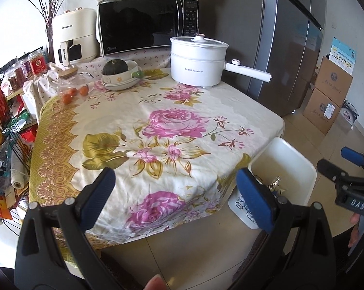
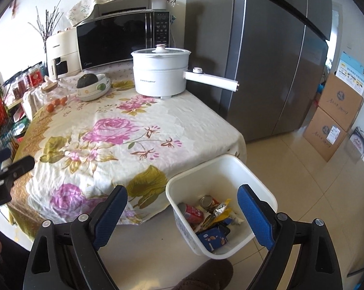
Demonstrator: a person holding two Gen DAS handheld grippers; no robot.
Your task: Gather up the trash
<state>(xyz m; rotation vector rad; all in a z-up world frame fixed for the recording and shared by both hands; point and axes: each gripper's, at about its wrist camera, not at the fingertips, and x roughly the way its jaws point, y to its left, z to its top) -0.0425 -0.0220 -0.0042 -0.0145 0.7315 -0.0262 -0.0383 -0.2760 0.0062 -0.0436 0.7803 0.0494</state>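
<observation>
Fingers: left gripper spread, empty | right gripper spread, empty | white plastic bin on floor beside floral-cloth bench, holding red can, foil wrappers | white pot reads "Royalstar"; microwave "Midea"

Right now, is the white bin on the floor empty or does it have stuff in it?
It has stuff in it. The white bin holds a red can, a tin, crumpled wrappers and a blue packet.
</observation>
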